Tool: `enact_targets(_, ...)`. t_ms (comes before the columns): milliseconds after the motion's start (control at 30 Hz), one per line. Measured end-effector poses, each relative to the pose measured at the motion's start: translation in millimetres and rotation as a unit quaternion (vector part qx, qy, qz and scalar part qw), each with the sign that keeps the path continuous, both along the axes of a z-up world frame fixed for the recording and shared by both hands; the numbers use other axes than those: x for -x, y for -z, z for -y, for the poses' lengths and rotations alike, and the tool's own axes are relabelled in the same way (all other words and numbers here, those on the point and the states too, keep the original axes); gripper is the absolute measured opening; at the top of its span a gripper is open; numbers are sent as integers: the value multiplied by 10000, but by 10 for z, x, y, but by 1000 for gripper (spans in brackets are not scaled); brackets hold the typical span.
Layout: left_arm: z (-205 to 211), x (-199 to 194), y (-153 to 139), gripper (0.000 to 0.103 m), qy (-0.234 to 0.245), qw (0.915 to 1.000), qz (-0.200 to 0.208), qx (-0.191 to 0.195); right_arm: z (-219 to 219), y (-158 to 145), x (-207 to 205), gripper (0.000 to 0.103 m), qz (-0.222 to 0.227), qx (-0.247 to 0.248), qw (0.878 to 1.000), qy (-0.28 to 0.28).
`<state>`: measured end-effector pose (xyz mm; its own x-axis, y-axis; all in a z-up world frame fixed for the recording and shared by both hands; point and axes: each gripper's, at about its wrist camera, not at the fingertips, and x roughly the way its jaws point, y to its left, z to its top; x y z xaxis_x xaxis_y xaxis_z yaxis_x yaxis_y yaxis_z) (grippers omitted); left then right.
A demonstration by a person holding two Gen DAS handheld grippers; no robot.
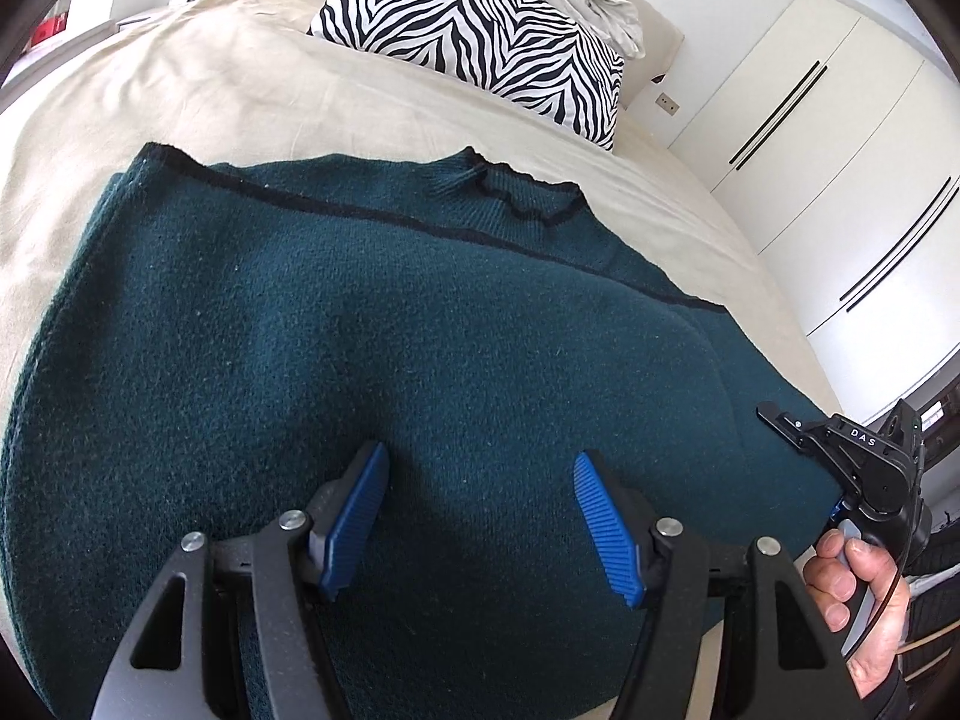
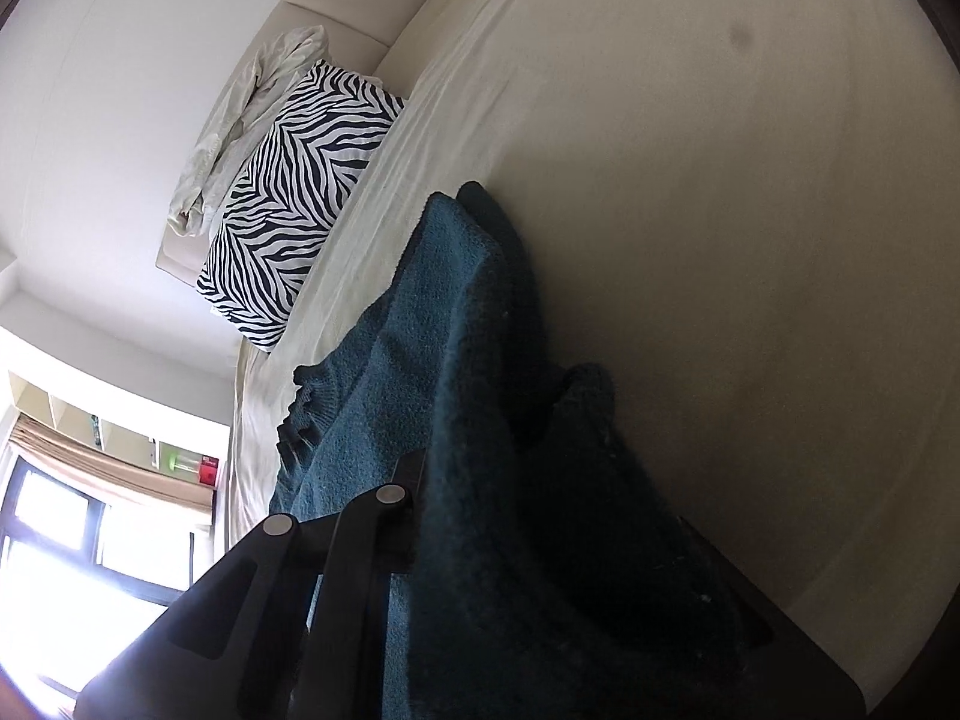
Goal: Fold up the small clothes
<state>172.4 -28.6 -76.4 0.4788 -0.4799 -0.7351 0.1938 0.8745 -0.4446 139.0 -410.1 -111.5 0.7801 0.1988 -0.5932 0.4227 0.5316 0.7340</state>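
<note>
A dark teal knit sweater (image 1: 360,312) lies spread flat on the beige bed (image 1: 210,90), collar toward the far side. My left gripper (image 1: 480,456) hovers low over the sweater's near part, its blue pads (image 1: 354,516) wide apart with nothing between them. My right gripper (image 1: 786,423) sits at the sweater's right edge, held by a hand (image 1: 864,588). In the right wrist view the camera is rolled sideways. There the sweater (image 2: 444,300) bunches up and drapes over my right gripper (image 2: 474,468), whose jaws are shut on the fabric with the pads hidden under it.
A zebra-striped pillow (image 1: 480,42) leans at the head of the bed with crumpled pale bedding (image 2: 240,120) behind it. White wardrobe doors (image 1: 810,138) stand to the right of the bed. A bright window (image 2: 72,540) lies beyond the bed's far side.
</note>
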Motion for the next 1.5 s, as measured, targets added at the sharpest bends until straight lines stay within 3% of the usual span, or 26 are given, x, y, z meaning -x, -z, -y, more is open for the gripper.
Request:
enact_targets(100,-98,-31,5,67,-43,9993,-108,364,-266,-335,-77,11,110,714,9969,-297)
enact_targets(200,-292,-62,13,67,-238,9928,-359,1122,-825,-741,-186,11,302,1882,9767,-983)
enact_targets(300,-521,-88,13,68,-473,9775,-682,1941,-1582,-944,-197,11,562,2995,9326,-1932)
enact_targets(400,-685,-124,25,77,-586,9616,-858,2540,-2329,-739,-200,11,383,4118,8625,-2915)
enact_targets(433,-723,-136,43,79,-585,9553,-941,2740,-2489,-618,-212,11,274,4282,8465,-3151)
enact_targets(500,-758,-165,73,82,-577,9477,-1038,2964,-2666,-413,-225,11,102,4389,8315,-3403)
enact_targets(600,-732,-217,91,83,-582,9441,-1153,3032,-2729,-348,-186,11,148,4607,8233,-3312)
enact_targets(667,-694,-267,85,85,-600,9419,-1248,3059,-2713,-357,-189,11,177,4552,8266,-3305)
enact_targets(833,-515,-414,51,85,-511,9485,-1392,2799,-2803,-398,-80,11,345,4830,8089,-3335)
enact_targets(867,-490,-446,62,80,-497,9493,-1418,2760,-2837,-405,-53,11,382,4916,8034,-3338)
enact_targets(900,-469,-479,77,59,-450,9497,-1475,2725,-2885,-409,-23,11,421,5006,7976,-3339)
enact_targets(933,-439,-518,98,26,-354,9491,-1571,2707,-2914,-416,-3,11,453,5100,7912,-3345)
enact_targets(967,-413,-552,115,14,-296,9499,-1659,2633,-2947,-408,35,11,475,5191,7846,-3357)
enact_targets(1133,-350,-615,-17,14,-37,9654,-1494,2137,-3072,-382,215,14,620,5648,7468,-3456)
enact_targets(1300,-399,-651,-140,13,97,9722,-1348,1913,-3164,-365,542,14,830,6103,7063,-3490)
enact_targets(1500,-723,-751,-336,13,88,9789,-1149,1685,-3548,-381,863,8,1319,6554,6403,-3783)
